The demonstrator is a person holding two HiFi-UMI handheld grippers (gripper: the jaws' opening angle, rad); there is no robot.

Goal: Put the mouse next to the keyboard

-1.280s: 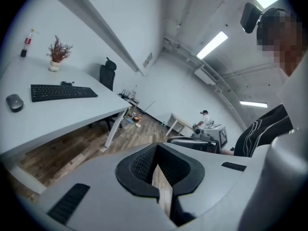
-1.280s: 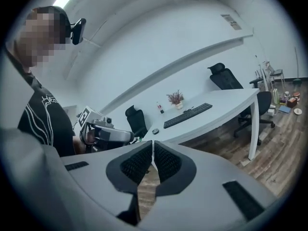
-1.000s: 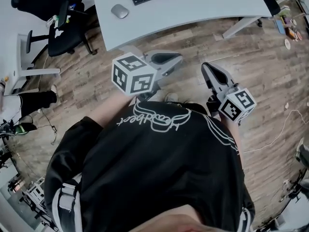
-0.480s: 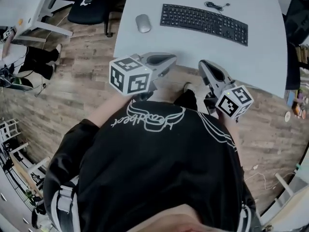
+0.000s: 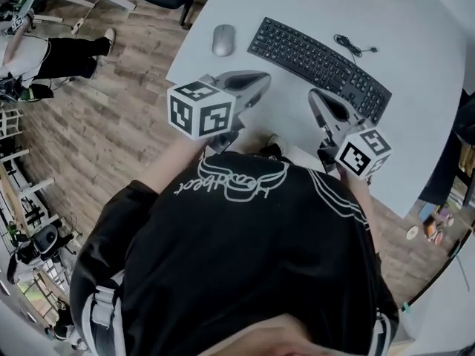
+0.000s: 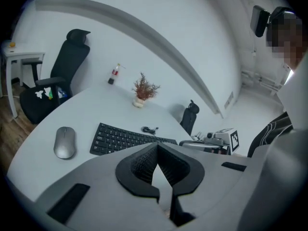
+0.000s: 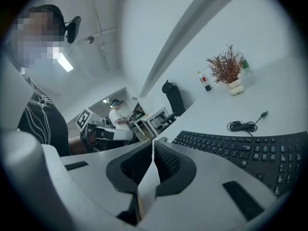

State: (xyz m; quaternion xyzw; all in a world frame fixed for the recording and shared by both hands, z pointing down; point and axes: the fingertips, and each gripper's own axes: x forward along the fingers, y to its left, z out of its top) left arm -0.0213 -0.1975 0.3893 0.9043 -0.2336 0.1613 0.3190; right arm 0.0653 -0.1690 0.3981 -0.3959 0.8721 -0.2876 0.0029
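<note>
The left gripper (image 5: pixel 260 81) and right gripper (image 5: pixel 315 95), both closed and empty, hover over the table's (image 5: pixel 415 124) near edge, with the mouse (image 5: pixel 223 40) lying left of the keyboard (image 5: pixel 319 69) and a cable (image 5: pixel 355 44) and plant (image 6: pixel 143 89) beyond.

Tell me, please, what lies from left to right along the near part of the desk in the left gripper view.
mouse → keyboard → right gripper
</note>
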